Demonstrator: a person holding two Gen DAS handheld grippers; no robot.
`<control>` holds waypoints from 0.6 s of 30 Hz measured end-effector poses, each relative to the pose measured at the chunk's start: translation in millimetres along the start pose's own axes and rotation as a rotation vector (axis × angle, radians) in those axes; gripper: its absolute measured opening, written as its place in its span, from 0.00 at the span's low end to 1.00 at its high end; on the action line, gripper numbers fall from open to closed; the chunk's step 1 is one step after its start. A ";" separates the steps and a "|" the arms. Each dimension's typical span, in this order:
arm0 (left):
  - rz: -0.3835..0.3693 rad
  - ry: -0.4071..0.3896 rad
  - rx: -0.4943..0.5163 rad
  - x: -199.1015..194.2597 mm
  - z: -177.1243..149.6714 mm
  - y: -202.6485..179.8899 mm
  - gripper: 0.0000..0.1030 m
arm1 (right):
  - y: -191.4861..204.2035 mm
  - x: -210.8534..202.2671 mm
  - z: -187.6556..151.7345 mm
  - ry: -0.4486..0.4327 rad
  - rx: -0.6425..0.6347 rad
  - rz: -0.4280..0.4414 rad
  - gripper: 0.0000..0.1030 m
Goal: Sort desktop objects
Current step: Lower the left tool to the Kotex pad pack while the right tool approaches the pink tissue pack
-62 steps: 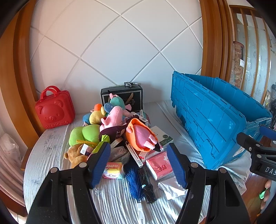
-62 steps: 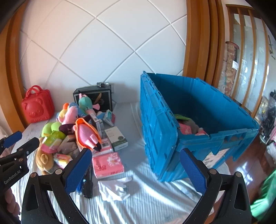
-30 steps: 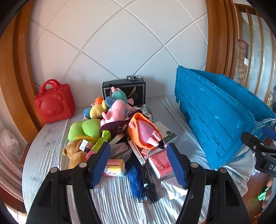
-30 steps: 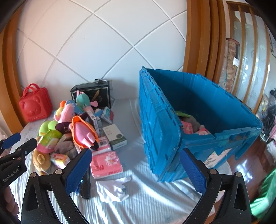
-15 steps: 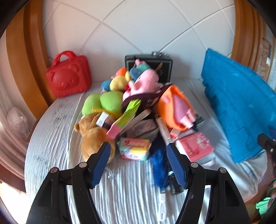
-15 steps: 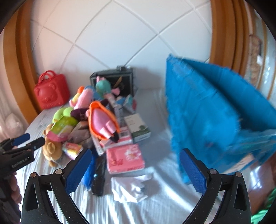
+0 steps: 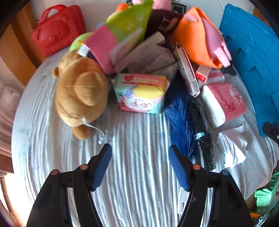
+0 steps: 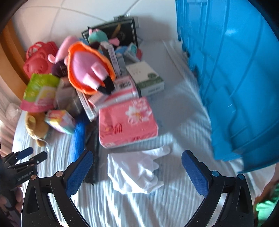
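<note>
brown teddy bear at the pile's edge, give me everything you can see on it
The brown teddy bear is tan plush with a rounded ear and stubby paws, lying tipped over on the white ribbed cloth, a white tag ribbon trailing from it. It leans against the pastel tissue pack, with a pink and green pouch overlapping its top. The open left gripper is short of it.

Looks like a home, prob. a living room or bedroom corner. Round tabletop (image 7: pixel 43 139) w/ white ribbed cloth stands against a white padded wall (image 8: pixel 78 14) w/ diagonal seams and warm wood trim (image 7: pixel 19 45). On it lie household and kids' things: brown teddy bear (image 7: pixel 80 94), orange-pink plush (image 7: pixel 200 38), red bear-shaped case (image 7: pixel 57 29), pink tissue pack (image 8: pixel 127 120), small boxes. A big blue plastic crate (image 8: pixel 235 78) stands beside the pile.
</note>
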State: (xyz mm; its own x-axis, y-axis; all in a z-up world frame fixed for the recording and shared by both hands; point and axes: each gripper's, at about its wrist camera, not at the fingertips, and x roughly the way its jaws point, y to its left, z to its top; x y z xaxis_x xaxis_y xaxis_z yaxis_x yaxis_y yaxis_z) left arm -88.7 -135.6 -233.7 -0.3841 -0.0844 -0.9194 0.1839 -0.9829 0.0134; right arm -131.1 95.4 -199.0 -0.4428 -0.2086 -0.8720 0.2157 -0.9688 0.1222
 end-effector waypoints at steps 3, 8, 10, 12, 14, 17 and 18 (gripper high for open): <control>-0.012 0.009 0.035 17.6 2.8 -13.4 0.65 | 1.3 17.1 -4.4 0.043 -0.009 -0.011 1.00; -0.074 0.034 0.060 48.1 14.7 -37.6 0.65 | 8.0 25.5 -7.1 0.055 -0.047 -0.024 1.00; -0.072 0.042 0.090 58.4 17.1 -46.9 0.65 | 8.5 25.5 -6.4 0.053 -0.042 -0.014 1.00; -0.054 0.049 0.122 67.3 17.6 -54.4 0.65 | 7.1 25.3 -5.3 0.054 -0.016 -0.014 1.00; -0.045 0.042 0.135 69.4 15.9 -55.9 0.63 | 4.0 24.6 -3.8 0.046 -0.007 -0.035 1.00; -0.061 0.022 0.118 63.3 11.4 -46.0 0.59 | -1.1 26.2 -3.4 0.048 -0.009 -0.063 0.99; -0.070 0.021 0.113 61.0 9.6 -40.6 0.57 | -2.4 27.0 -3.7 0.050 -0.009 -0.066 0.97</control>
State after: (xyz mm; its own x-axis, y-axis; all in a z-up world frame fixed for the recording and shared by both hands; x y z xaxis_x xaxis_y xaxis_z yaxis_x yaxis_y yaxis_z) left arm -128.3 -102.4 -286.5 -0.3733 -0.0126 -0.9276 0.0535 -0.9985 -0.0079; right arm -140.4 92.6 -224.6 -0.4124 -0.1367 -0.9007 0.1950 -0.9790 0.0593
